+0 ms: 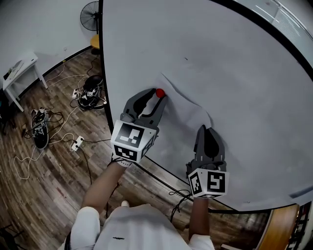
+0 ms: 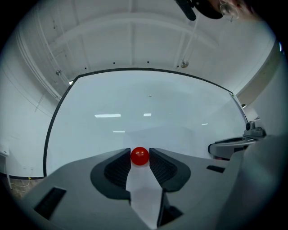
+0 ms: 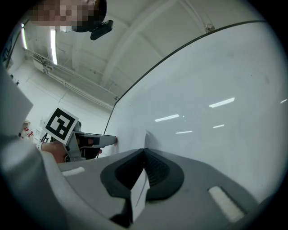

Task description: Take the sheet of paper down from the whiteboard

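A white sheet of paper (image 1: 188,117) lies against the whiteboard (image 1: 220,53), and its upper left corner curls off the board. My right gripper (image 1: 204,131) is shut on the sheet's lower edge; in the right gripper view the paper (image 3: 138,193) is pinched between the jaws (image 3: 145,155). A round red magnet (image 1: 159,93) sits on the board at the sheet's left edge. My left gripper (image 1: 156,99) stands around it. In the left gripper view the magnet (image 2: 140,156) lies between the jaw tips, close to both pads, with the paper (image 2: 144,193) showing below.
The whiteboard's dark frame (image 1: 105,97) runs down its left side and along the bottom. On the wooden floor to the left lie cables and a power strip (image 1: 77,143). A fan (image 1: 90,14) and a white table (image 1: 19,68) stand farther left.
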`<move>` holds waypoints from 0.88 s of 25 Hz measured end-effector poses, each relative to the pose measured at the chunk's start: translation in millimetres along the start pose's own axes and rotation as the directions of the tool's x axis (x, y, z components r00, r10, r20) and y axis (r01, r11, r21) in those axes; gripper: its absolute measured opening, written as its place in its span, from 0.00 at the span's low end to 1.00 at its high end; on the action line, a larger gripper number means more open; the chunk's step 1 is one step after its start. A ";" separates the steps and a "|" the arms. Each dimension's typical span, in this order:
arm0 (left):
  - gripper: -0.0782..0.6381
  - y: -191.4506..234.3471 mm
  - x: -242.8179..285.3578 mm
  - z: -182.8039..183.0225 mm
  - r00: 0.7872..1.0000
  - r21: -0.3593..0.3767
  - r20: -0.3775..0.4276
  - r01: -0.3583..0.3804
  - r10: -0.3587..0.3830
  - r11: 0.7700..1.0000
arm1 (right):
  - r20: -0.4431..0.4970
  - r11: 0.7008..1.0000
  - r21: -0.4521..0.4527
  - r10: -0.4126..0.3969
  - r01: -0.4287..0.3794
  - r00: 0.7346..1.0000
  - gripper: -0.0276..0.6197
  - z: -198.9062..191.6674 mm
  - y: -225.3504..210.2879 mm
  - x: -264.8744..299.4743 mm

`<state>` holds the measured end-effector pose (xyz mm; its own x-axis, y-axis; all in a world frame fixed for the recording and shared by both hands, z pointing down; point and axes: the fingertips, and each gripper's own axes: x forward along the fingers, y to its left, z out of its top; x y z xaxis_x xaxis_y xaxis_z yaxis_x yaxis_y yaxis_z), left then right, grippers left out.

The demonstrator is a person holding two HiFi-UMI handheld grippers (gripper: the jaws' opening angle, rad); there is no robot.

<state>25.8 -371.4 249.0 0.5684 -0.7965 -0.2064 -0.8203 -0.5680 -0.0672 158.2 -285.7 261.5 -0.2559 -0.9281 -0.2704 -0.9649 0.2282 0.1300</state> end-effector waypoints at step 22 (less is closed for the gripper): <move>0.28 2.0 2.5 1.6 1.000 -0.028 -0.017 0.018 -0.019 0.999 | 0.000 1.000 0.002 -0.016 0.016 1.000 0.06 2.0 -2.6 1.1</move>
<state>25.4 -374.2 246.7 0.5847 -0.7890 -0.1887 -0.8076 -0.5881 -0.0433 160.3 -286.7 259.0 -0.2408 -0.9315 -0.2725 -0.9689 0.2142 0.1238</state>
